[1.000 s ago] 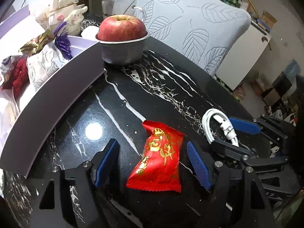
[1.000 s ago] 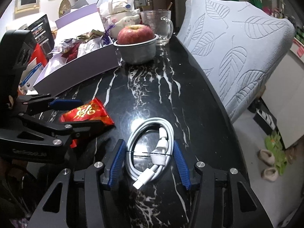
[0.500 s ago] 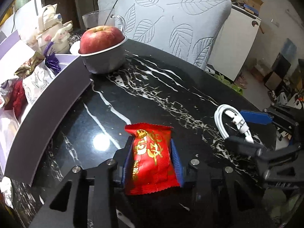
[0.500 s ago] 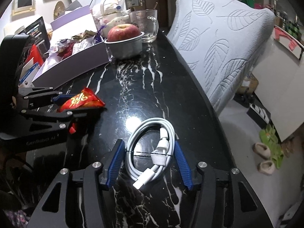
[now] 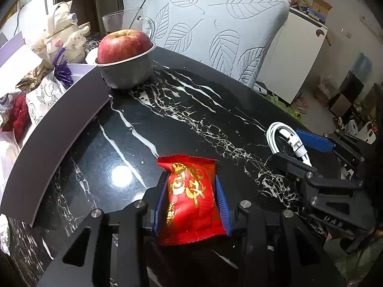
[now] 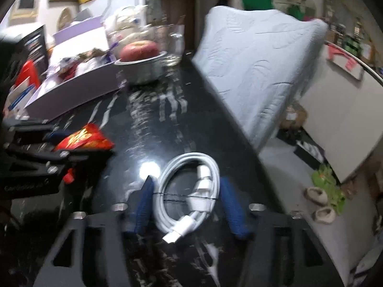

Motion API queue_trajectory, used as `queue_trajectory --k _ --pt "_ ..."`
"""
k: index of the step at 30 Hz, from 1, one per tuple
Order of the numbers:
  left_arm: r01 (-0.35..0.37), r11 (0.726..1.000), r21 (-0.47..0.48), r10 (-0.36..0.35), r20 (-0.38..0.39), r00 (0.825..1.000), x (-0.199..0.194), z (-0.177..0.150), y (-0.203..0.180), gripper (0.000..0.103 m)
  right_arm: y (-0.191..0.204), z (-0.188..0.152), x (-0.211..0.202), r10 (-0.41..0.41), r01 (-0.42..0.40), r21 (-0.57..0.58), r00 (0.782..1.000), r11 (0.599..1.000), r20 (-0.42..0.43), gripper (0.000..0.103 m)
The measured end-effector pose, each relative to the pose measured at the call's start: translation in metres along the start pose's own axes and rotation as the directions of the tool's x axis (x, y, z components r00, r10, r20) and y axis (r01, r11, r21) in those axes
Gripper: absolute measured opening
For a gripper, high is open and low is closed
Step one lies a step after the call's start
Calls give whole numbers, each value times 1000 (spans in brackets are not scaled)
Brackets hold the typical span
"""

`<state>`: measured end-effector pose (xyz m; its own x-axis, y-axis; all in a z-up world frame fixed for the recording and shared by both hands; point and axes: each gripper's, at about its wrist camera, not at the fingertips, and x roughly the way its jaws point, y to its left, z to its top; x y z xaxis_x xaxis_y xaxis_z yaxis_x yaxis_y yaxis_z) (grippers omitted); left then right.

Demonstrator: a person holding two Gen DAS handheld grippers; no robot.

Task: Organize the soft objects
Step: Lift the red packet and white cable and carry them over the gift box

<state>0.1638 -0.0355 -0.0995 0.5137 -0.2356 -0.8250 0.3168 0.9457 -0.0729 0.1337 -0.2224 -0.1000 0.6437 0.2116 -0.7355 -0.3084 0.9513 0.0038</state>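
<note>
My left gripper (image 5: 191, 181) is shut on a red snack packet (image 5: 190, 198) with gold print, held low over the black marble table (image 5: 191, 110). The packet also shows in the right wrist view (image 6: 83, 140), pinched by the left gripper (image 6: 51, 141). My right gripper (image 6: 188, 189) is open, its blue pads on either side of a coiled white cable (image 6: 191, 196) that lies on the table without touching them. The cable (image 5: 284, 141) and right gripper (image 5: 296, 143) show at the right in the left wrist view.
A purple box (image 5: 55, 129) with wrapped sweets stands at the left. A metal bowl (image 5: 129, 71) with a red apple (image 5: 124, 45), a glass mug (image 5: 122, 21) and a white figurine (image 5: 64, 38) stand at the back. A leaf-patterned cushion (image 5: 215, 38) leans against the table's far edge.
My left gripper has shut on the red packet and lifted it slightly. My right gripper has risen a little and stays open around the cable; its view is blurred by motion.
</note>
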Motion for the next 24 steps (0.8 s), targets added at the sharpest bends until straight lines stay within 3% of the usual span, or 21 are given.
queue_trajectory --k 11,24 --pt "2 1000 -12 -2 8 1000 -6 -2 0 37 -12 -1 -9 68 -68 67 998 995 4 52" --pt "12 999 40 -14 55 998 -30 -7 -25 37 -15 -6 -29 107 -109 104 994 989 22 52"
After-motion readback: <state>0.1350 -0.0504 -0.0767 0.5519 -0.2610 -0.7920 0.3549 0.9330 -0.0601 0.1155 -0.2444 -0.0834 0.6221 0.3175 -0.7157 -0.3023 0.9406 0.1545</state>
